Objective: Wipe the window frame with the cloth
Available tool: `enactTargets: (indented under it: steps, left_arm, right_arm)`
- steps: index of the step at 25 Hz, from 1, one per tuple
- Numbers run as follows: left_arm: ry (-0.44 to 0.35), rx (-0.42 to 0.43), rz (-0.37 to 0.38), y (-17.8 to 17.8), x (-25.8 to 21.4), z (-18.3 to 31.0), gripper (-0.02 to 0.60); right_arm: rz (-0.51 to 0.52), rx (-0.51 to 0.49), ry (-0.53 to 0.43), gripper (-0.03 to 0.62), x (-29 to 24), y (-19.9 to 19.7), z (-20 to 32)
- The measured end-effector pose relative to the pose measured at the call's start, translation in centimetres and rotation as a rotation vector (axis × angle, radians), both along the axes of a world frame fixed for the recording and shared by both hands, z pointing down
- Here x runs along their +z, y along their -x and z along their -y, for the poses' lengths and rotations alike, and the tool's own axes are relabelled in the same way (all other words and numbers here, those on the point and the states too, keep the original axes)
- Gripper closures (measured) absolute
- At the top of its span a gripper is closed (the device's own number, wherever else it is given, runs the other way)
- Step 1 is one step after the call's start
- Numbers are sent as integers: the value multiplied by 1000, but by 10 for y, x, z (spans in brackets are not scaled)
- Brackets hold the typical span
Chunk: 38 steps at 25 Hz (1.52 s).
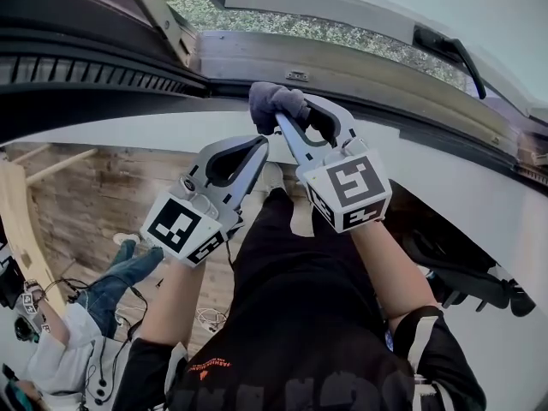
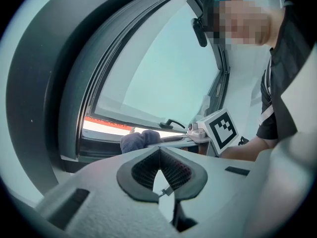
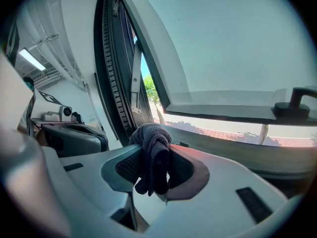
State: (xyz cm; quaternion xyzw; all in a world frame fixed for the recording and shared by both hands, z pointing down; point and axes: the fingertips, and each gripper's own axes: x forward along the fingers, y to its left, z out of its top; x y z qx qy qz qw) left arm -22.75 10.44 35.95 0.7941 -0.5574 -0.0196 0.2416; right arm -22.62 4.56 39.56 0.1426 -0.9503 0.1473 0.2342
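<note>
A dark grey cloth (image 1: 272, 105) is bunched in the tips of my right gripper (image 1: 289, 116), which is shut on it and holds it against the lower window frame (image 1: 368, 82). In the right gripper view the cloth (image 3: 151, 150) hangs folded between the jaws of the right gripper (image 3: 153, 142), just short of the frame (image 3: 233, 143). My left gripper (image 1: 258, 146) sits just below and left of the cloth, jaws together and holding nothing. The left gripper view shows the left gripper (image 2: 159, 151) shut, with the cloth (image 2: 139, 141) beyond it.
The window sash is swung open, with a black handle (image 1: 449, 48) at upper right and a metal stay arm (image 1: 163, 15) at upper left. A dark ribbed gasket (image 1: 103, 77) runs along the frame. A person (image 1: 94, 315) sits on the wooden floor below left.
</note>
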Motion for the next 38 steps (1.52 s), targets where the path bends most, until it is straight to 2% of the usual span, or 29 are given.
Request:
enactTargets:
  steps: [38]
  left_arm:
    - [-12,179,11,-125,-9,53,561]
  right_arm:
    - [-7,192,-9,473,-3,-141,57]
